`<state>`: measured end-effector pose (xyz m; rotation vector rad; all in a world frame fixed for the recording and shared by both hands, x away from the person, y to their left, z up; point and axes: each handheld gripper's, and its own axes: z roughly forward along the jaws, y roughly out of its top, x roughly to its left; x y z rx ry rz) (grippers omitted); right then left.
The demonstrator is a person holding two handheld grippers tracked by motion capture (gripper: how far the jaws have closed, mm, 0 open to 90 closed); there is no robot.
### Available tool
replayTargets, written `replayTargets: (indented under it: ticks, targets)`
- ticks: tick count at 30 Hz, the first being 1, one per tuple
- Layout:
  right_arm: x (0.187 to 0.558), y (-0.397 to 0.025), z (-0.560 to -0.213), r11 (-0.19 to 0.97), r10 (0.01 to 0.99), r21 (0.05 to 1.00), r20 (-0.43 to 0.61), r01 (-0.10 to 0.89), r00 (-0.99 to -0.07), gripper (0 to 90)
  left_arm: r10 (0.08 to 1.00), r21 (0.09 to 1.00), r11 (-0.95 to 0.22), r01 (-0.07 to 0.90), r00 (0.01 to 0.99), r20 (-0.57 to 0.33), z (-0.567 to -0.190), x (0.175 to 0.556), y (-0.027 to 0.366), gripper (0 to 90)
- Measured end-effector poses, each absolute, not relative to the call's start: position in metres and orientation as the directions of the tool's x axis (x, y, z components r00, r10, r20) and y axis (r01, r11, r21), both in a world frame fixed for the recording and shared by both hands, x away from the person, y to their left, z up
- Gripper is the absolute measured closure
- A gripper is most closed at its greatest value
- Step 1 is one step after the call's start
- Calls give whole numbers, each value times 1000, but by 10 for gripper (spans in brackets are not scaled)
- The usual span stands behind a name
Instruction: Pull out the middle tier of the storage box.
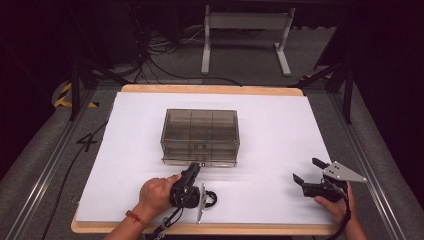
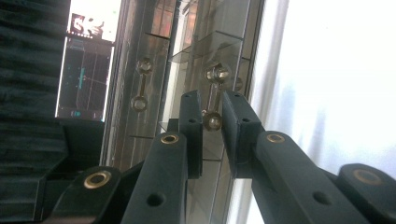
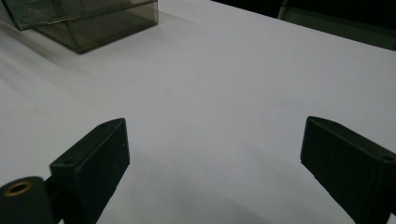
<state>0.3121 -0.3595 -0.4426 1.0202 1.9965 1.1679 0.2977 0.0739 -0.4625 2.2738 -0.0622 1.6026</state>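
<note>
The left gripper [image 2: 212,121] pinches the bottom handle [image 2: 214,120] of the smoky clear-plastic drawer box [image 1: 200,131] (drawer not yet pulled); the right gripper [image 1: 307,174] idles agape at four o'clock.

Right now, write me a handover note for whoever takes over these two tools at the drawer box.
Left tool: jaws nearly closed around the handle of a drawer in the smoky clear drawer box; whether they press on it cannot be told. It is rolled on its side at the box's front.
Right tool: jaws wide open, holding nothing, over bare white table to the right of the box, well apart from it.
Done: the left tool has reached the handle. Both drawers look closed.
Left: probably grip the handle firmly and pull the drawer out; the right tool could steady the box.
</note>
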Motion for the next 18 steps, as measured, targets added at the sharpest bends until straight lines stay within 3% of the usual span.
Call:
replayTargets:
  ticks: [18]
  targets:
    - [313,-359,-443,317,845,894,-115,316,-523,85,154,255,-934,-251,362,920,-462,286,76,788]
